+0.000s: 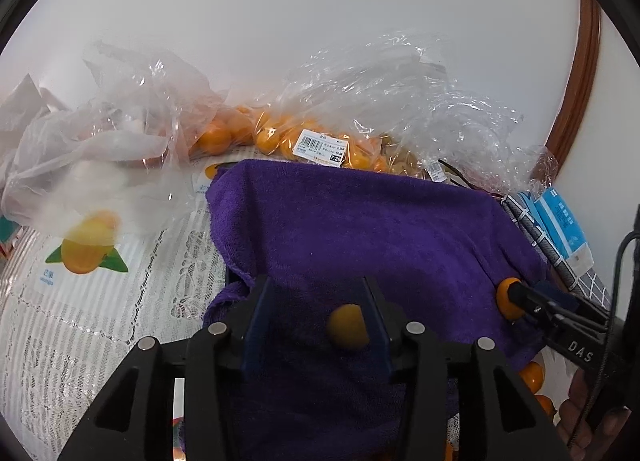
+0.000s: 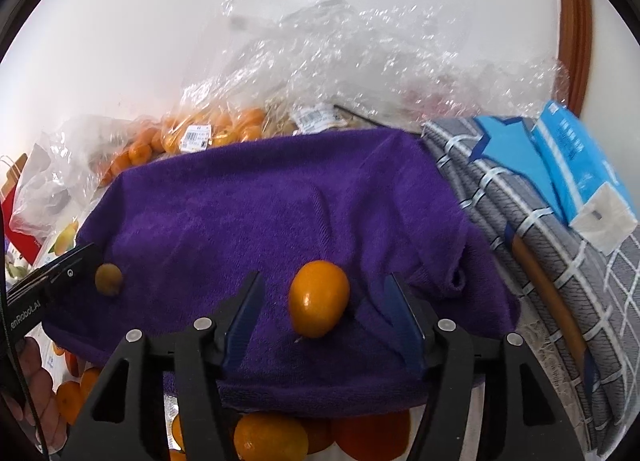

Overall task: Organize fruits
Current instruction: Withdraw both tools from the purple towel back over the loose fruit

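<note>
Two small orange fruits lie on the purple towel (image 2: 280,197). One fruit (image 2: 319,298) sits between the fingers of the right gripper (image 2: 322,301), which stand apart and do not touch it. The other fruit (image 1: 347,326) sits inside the left gripper (image 1: 316,313), just beside one finger; this gripper looks loose too. Many more fruits wait in the plastic bag (image 1: 320,141) behind the towel, so most sorting is left.

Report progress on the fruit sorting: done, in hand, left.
Done: two kumquats lie on the purple towel, one between the right tool's open jaws, a duller one between the left tool's open jaws. In hand: nothing gripped. Left: the bagged oranges behind the towel and loose ones below its front edge.
</note>
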Demonstrator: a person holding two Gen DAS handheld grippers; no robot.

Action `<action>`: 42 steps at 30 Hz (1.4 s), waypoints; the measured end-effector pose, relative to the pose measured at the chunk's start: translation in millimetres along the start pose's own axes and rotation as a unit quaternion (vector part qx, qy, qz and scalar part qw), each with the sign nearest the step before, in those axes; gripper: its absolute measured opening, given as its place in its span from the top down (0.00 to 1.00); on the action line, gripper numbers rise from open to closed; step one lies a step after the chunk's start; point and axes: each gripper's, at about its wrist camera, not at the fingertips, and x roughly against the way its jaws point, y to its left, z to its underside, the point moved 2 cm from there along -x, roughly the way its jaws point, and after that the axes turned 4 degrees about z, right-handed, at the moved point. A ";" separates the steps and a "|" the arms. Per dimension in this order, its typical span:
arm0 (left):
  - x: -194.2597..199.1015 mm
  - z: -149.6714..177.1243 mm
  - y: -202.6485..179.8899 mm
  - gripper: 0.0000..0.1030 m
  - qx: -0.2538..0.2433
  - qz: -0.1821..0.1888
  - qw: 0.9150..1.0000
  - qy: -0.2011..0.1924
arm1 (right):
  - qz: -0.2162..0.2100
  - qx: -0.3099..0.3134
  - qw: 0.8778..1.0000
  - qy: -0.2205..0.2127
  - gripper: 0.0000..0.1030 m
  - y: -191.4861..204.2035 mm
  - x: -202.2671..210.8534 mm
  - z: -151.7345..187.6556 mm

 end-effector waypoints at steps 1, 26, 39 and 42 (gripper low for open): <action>1.2 -0.2 -0.6 0.59 -0.002 -0.002 1.000 -0.004 | 0.002 -0.001 1.000 -0.007 0.40 -0.5 3.0 -0.3; 66.0 -3.0 -16.7 0.40 -0.014 0.006 0.998 -0.068 | 0.027 0.000 0.999 -0.026 0.40 3.9 120.9 44.0; 110.3 56.5 -3.2 0.40 -0.048 -0.017 0.999 -0.009 | 0.003 0.040 0.999 0.005 0.40 32.1 123.7 89.7; 111.4 63.1 7.3 0.40 -0.032 -0.017 0.999 -0.009 | -0.006 0.038 0.999 0.009 0.40 34.2 120.5 94.1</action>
